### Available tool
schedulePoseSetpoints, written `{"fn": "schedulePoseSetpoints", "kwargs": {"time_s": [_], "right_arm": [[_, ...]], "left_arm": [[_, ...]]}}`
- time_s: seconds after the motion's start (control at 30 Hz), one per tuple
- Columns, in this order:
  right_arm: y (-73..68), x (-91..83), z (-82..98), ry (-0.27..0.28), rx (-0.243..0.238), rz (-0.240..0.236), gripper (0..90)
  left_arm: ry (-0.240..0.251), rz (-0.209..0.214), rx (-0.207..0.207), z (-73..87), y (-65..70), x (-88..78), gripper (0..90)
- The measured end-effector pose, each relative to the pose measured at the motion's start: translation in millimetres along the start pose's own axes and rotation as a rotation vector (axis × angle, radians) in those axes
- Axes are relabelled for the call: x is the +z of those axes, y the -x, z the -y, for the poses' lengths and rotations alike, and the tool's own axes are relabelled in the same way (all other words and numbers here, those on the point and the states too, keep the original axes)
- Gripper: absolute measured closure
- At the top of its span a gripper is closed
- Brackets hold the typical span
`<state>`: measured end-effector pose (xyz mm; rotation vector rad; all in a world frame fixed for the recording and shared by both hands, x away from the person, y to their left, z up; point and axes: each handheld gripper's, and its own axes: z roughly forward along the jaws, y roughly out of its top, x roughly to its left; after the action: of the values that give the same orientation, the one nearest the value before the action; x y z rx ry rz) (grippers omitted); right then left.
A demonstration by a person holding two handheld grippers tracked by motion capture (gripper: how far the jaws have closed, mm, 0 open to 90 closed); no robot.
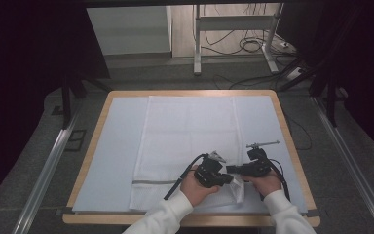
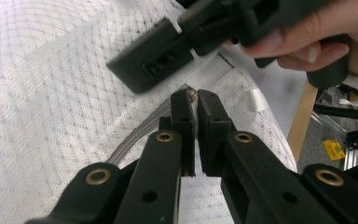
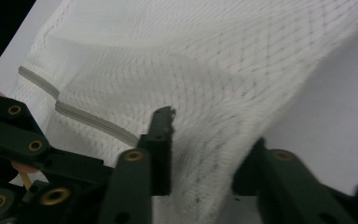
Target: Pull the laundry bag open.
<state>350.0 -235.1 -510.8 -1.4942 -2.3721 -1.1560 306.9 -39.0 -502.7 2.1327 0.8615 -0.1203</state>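
- Left gripper (image 1: 222, 176) is clenched on the towel (image 1: 190, 131): in its own view the two black jaws stand almost together with a fold of the white mesh cloth pinched at their tips.
- Right gripper (image 1: 231, 169) sits just to the right of the left one, pointing toward it; its jaws stand partly apart with a raised fold of the towel (image 3: 214, 93) between them, and I cannot tell whether the pads press on the cloth yet.
- Table (image 1: 292, 146), a wooden top under a pale sheet, spreads out ahead of both grippers and to either side.
- Towel lies flat ahead of the grippers and reaches back under them; its near right corner is bunched and lifted where the jaws meet it.
- Right hand (image 2: 317, 32) shows above and beyond the left gripper's jaws in the left gripper view, wrapped round its gripper's handle.
- Grey stripe (image 3: 93, 121) along the towel's hem runs to the left of the right gripper's jaws, and passes just left of the left gripper's tips (image 2: 140, 135).
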Motion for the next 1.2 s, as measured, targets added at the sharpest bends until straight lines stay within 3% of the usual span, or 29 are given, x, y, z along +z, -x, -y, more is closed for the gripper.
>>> {"fn": "schedulePoseSetpoints", "kwargs": {"time_s": [0.13,0.47,0.67,1.2], "right_arm": [[0.8,-0.4,-0.5,-0.002,-0.007,-0.005,80.0],[-0.6,1.7,-1.2,-0.012,-0.025,-0.007,87.0],[-0.5,0.9,-1.8,-0.017,-0.043,-0.006,87.6],[-3.6,-3.7,-0.1,-0.018,-0.075,-0.031,87.9]], "left_arm": [[-0.003,0.0,-0.001,0.4,0.0,0.2,86.7],[-0.005,0.0,-0.001,0.5,-0.1,0.6,86.7],[-0.001,-0.002,-0.002,1.9,-1.8,-0.4,86.7],[-0.013,0.036,-0.056,11.6,-15.7,4.3,86.9]]}}
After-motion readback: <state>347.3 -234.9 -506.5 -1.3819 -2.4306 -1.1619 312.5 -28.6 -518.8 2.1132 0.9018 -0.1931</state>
